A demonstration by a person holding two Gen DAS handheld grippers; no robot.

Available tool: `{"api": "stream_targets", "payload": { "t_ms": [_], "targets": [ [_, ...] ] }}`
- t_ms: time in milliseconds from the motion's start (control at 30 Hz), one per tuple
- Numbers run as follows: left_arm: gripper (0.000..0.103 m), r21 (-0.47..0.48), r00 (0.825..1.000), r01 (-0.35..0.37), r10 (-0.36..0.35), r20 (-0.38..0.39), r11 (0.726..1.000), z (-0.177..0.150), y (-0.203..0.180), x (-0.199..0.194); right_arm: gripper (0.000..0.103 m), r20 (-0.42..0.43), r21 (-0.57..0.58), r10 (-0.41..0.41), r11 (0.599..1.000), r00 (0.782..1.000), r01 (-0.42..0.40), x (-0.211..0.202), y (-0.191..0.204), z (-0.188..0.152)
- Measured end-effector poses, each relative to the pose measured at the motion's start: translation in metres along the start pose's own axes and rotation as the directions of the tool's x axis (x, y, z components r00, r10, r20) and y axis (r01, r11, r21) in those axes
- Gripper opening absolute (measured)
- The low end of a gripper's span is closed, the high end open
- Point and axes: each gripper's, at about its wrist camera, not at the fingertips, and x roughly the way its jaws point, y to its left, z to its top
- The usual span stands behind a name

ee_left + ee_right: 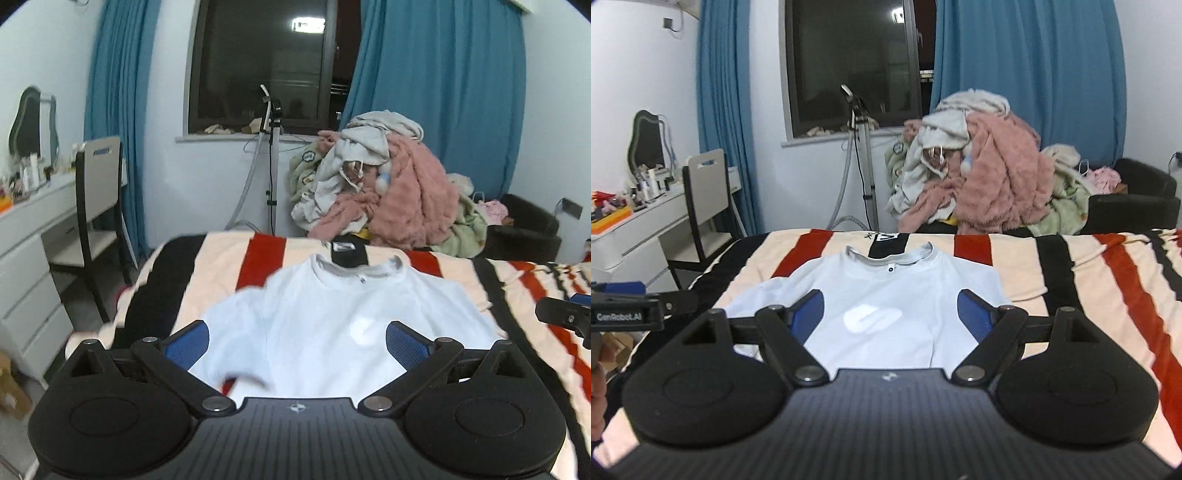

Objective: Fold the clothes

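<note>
A white T-shirt (325, 325) lies spread flat on the striped bed, collar away from me, with a pale logo on the chest; it also shows in the right wrist view (886, 295). My left gripper (297, 338) is open and empty, held above the shirt's near part. My right gripper (890, 308) is open and empty, held above the shirt's lower half. Each gripper shows at the edge of the other's view: the right one (565, 317) and the left one (628, 306). The shirt's hem is hidden behind the gripper bodies.
The bed has a red, black and cream striped blanket (1089, 280). A big pile of clothes (388, 184) sits on a dark sofa past the bed's far edge. A garment steamer stand (271, 155) is under the window. A chair (99, 206) and white desk (33, 229) are at the left.
</note>
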Motion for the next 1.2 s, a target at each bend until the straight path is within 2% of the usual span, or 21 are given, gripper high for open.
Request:
{"api": "stream_targets", "payload": {
  "t_ms": [133, 333, 467, 567, 700, 800, 967, 1033, 1133, 1200],
  "targets": [
    [0.103, -0.027, 1.0, 0.004, -0.004, -0.004, 1.0, -0.005, 0.006, -0.024, 0.081, 0.051, 0.019, -0.019, 1.0, 0.999, 0.018, -0.03, 0.004, -0.01],
    [0.102, -0.067, 1.0, 0.009, -0.01, -0.011, 0.998, -0.013, 0.015, -0.06, 0.081, 0.09, 0.16, -0.006, 0.987, 0.996, -0.009, -0.042, 0.0, -0.031],
    [0.099, -0.162, 1.0, 0.014, -0.017, -0.016, 0.987, -0.036, 0.045, -0.033, 0.081, 0.107, 0.16, -0.012, 0.987, 0.994, -0.005, -0.036, 0.001, -0.062],
    [0.099, -0.188, 1.0, -0.008, 0.004, -0.02, 0.982, -0.06, 0.067, -0.006, 0.081, 0.107, 0.131, -0.026, 0.991, 0.994, 0.012, -0.023, 0.002, -0.087],
    [0.099, -0.228, 0.999, -0.026, 0.018, -0.038, 0.973, -0.081, 0.088, 0.03, 0.081, 0.038, 0.135, -0.035, 0.99, 0.999, 0.029, 0.005, -0.001, -0.103],
    [0.098, -0.336, 0.999, -0.034, 0.021, -0.041, 0.941, -0.094, 0.108, 0.059, 0.081, -0.008, 0.182, -0.008, 0.983, 1.0, 0.009, 0.025, -0.003, -0.107],
    [0.093, -0.473, 1.0, -0.003, -0.007, -0.018, 0.881, -0.103, 0.141, 0.108, 0.081, -0.062, 0.179, 0.017, 0.984, 0.998, -0.006, 0.054, 0.013, -0.124],
    [0.088, -0.526, 0.999, 0.041, -0.043, 0.008, 0.849, -0.104, 0.153, 0.127, 0.081, -0.083, 0.183, 0.026, 0.983, 0.996, -0.01, 0.067, 0.016, -0.128],
    [0.087, -0.602, 0.995, 0.1, -0.092, 0.045, 0.792, -0.105, 0.166, 0.155, 0.081, -0.109, 0.18, 0.032, 0.984, 0.994, -0.012, 0.084, 0.021, -0.134],
    [0.081, -0.636, 0.995, 0.101, -0.09, 0.049, 0.765, -0.108, 0.167, 0.171, 0.081, -0.124, 0.188, 0.039, 0.982, 0.992, -0.015, 0.093, 0.021, -0.14]
  ]
}}
